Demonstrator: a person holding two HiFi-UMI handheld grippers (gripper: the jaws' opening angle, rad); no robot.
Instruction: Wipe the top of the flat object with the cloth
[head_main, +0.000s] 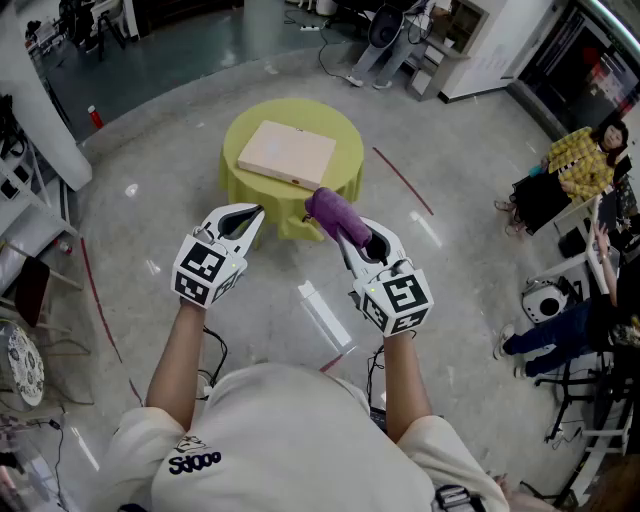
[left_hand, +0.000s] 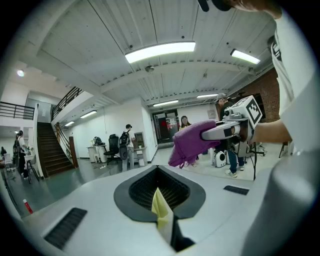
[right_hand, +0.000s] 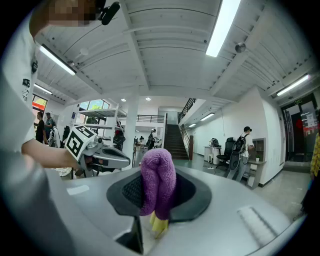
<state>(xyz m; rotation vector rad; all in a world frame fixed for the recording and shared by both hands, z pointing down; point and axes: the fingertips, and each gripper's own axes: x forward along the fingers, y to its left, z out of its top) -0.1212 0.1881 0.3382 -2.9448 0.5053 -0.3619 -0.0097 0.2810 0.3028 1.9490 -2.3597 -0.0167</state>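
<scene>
A flat beige board (head_main: 287, 153) lies on a small round table draped in a yellow-green cover (head_main: 240, 135), ahead of me on the concrete floor. Both grippers are held up in the air short of the table. My right gripper (head_main: 347, 237) is shut on a purple cloth (head_main: 337, 216), which bulges out of its jaws (right_hand: 158, 180). The left gripper (head_main: 251, 215) is shut with nothing in it; in its own view the right gripper and the cloth (left_hand: 192, 142) hang to the right. Both gripper views point up at the ceiling, so the board does not show there.
A seated person in a yellow checked top (head_main: 580, 165) and another person (head_main: 560, 335) are at the right, with a white machine (head_main: 545, 300) between them. Red tape lines (head_main: 402, 180) cross the floor. Shelves and clutter (head_main: 20, 330) stand at the left.
</scene>
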